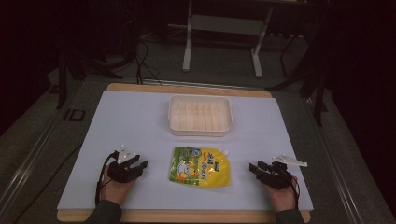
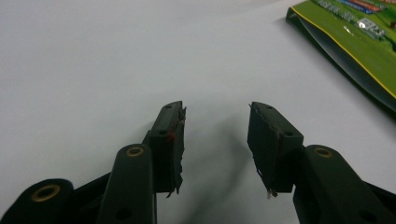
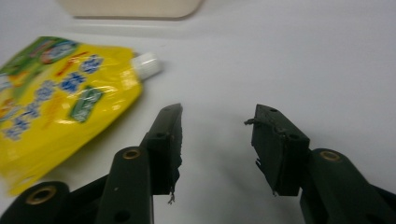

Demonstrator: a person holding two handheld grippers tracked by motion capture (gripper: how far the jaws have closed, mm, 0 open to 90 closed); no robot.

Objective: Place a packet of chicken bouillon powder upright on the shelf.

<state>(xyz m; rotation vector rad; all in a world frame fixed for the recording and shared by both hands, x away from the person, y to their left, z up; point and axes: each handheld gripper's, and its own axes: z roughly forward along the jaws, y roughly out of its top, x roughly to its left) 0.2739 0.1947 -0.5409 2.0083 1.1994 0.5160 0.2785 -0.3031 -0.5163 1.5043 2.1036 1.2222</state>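
A yellow and green spouted pouch (image 1: 200, 166) lies flat near the front middle of the white table sheet (image 1: 140, 121). My left gripper (image 1: 141, 164) rests on the sheet to the pouch's left, jaws open and empty. In the left gripper view the gripper (image 2: 215, 111) has bare sheet between its fingers, with the pouch's green edge (image 2: 355, 46) at the upper right. My right gripper (image 1: 255, 167) rests to the pouch's right, open and empty. The right gripper view has the gripper (image 3: 214, 114) pointing past the pouch (image 3: 60, 98), whose white cap (image 3: 146, 64) lies ahead to the left.
A cream ribbed tray (image 1: 200, 115) stands behind the pouch, at the back middle of the sheet; its front rim (image 3: 130, 8) appears in the right gripper view. The wooden table edge (image 1: 187, 215) runs along the front. Dark floor and a metal stand (image 1: 224, 42) lie beyond.
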